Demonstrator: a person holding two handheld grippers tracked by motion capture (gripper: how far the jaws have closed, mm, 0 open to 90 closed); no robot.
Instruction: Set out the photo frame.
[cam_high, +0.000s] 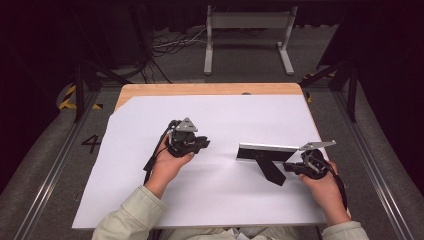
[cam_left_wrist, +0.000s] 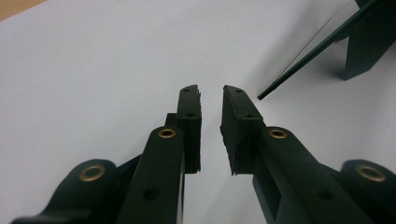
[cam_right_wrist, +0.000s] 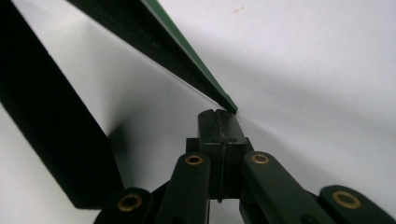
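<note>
A dark, thin panel (cam_high: 266, 151) with a pale top edge stands upright on the white sheet, propped by a black back leg (cam_high: 272, 172). My right gripper (cam_high: 290, 167) is just right of it, jaws shut with nothing between them. In the right gripper view its tip (cam_right_wrist: 217, 114) sits right at the panel's green-edged corner (cam_right_wrist: 187, 70), with the leg (cam_right_wrist: 46, 116) to the left. My left gripper (cam_high: 200, 144) rests left of centre, open by a narrow gap (cam_left_wrist: 211, 91) and empty. The panel edge (cam_left_wrist: 303, 58) and leg (cam_left_wrist: 366, 46) lie ahead to its right.
A white sheet (cam_high: 150, 200) covers most of the wooden table (cam_high: 200, 89). Beyond the far edge, a white metal stand (cam_high: 247, 22) and cables (cam_high: 170, 45) are on the floor. Metal rails (cam_high: 50, 170) run along both sides of the table.
</note>
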